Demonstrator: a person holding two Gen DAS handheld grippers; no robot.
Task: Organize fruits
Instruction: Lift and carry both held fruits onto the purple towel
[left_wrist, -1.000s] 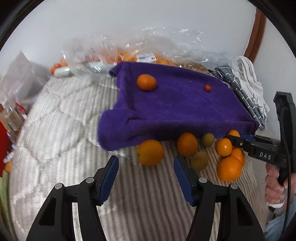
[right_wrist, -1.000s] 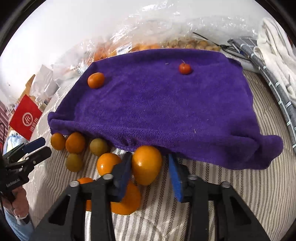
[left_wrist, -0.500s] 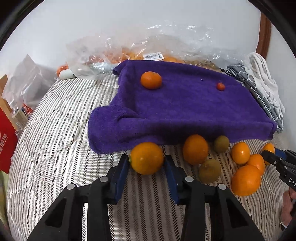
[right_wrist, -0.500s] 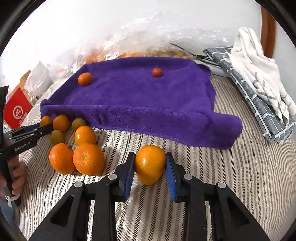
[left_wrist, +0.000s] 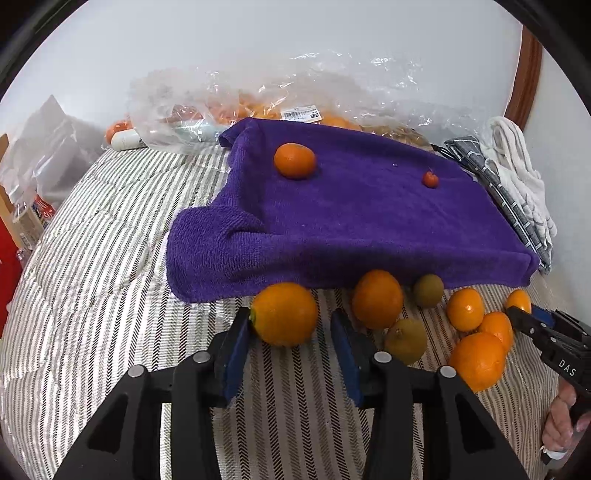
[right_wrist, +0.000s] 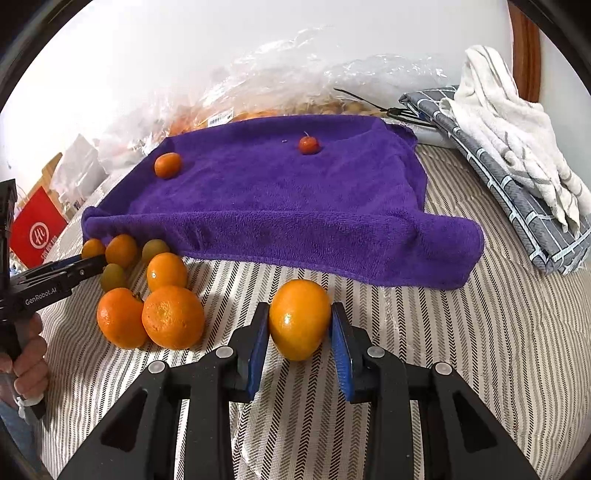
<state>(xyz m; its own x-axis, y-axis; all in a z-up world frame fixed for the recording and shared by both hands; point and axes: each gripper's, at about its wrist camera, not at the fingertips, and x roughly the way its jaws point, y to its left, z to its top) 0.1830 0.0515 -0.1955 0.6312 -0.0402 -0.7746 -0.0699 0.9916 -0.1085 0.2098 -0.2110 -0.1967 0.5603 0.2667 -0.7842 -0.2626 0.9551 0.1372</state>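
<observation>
Right tongs (right_wrist: 299, 332) grip orange (right_wrist: 299, 317) on bed (right_wrist: 461, 332). Left tongs (left_wrist: 290, 332) open around second orange (left_wrist: 284, 314). Writing: "GenRobot.AI" on left, "DAS" on right.

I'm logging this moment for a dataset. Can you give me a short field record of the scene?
surface: striped bedcover
purple towel: carries one mandarin and one small red fruit
left gripper: open around a round orange, with a gap at one pad
right gripper: shut on an oval orange
loose fruit: oranges and greenish ones on the bedcover at the towel's front edge
background: plastic bags, folded cloths
</observation>
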